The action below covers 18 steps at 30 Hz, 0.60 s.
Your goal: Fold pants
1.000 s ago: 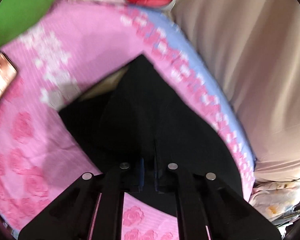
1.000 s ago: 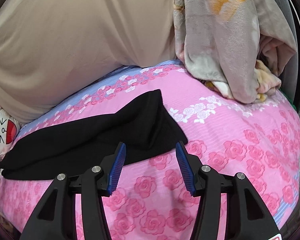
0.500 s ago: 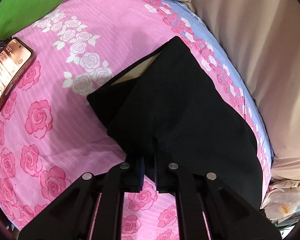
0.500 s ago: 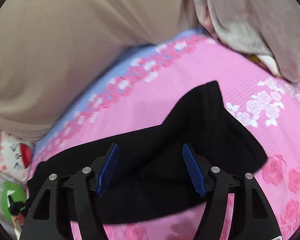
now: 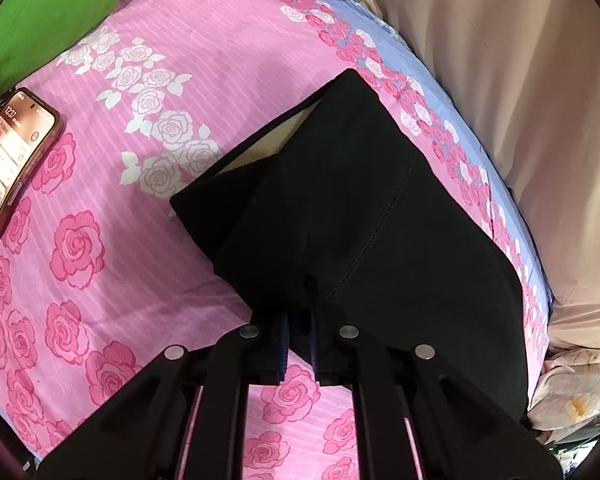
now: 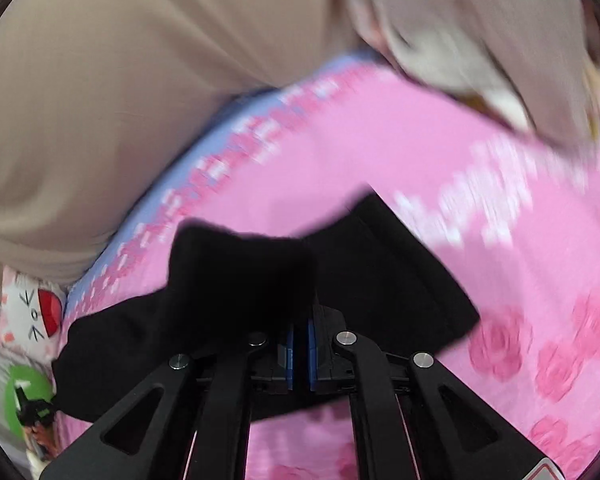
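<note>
Pink bedsheet (image 5: pixel 148 240) bears black pants (image 5: pixel 360 220) (both tools pinching hems)

The right tool (image 6: pixel 300 344), open above the pink bedsheet (image 6: pixel 400 152) a second ago, has swung over the black pants (image 6: pixel 380 280) and snapped closed, a bunched fold of the cloth now pinched between its blue pads (image 6: pixel 289 354) and humped up in front of them. The left tool (image 5: pixel 298 344) has dipped toward the bed; the pants' waist end (image 5: pixel 340 200), blurred before, now lies sharp, and a phone (image 5: pixel 12 152) has slid further into the left-wrist view.
</note>
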Available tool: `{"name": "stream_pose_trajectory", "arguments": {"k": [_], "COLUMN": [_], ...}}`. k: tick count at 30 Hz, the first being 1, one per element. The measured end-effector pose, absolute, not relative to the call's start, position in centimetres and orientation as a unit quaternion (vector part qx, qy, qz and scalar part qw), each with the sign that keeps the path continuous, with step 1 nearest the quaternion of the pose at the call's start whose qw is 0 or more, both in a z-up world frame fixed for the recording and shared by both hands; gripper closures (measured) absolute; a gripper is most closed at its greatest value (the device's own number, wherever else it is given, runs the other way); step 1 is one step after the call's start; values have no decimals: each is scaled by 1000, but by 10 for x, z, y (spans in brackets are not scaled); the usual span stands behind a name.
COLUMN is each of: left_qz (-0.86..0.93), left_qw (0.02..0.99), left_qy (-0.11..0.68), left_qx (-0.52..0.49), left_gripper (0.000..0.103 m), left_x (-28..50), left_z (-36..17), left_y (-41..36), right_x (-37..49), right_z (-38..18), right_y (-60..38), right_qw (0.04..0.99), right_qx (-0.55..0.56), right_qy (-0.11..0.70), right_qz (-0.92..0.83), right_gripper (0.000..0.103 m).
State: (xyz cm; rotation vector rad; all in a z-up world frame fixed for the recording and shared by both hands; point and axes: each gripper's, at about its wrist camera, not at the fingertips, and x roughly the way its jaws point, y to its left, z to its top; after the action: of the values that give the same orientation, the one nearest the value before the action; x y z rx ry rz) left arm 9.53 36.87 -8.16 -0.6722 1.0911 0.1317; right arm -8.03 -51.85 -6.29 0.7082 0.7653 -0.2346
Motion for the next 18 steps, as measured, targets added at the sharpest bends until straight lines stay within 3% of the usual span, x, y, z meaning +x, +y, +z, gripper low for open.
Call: {"name": "stream_pose_trajectory", "arguments": {"k": [7,11,14,18], "left_qz": [69,76,72,74], "left_qw": [800,814,805,808], "left_qy": [519,504,514,518], "left_qx": [-293,-278,-289,-270], "left_gripper": [96,96,96,94], "left_x": [101,99,99,96], "left_z": [-77,-57,-64,-71], "left_y": [367,368,377,372], "right_x": [-81,-99,-97,-111], "right_z": [-75,-45,-80,-78], "right_y": [-520,-530,-539,-534], "right_qw": [849,856,824,831], "right_qx": [377,420,420,414], "right_qy": [356,290,360,344], "right_qz": [-98,-78,-124,-138], "right_gripper": [98,99,99,90]}}
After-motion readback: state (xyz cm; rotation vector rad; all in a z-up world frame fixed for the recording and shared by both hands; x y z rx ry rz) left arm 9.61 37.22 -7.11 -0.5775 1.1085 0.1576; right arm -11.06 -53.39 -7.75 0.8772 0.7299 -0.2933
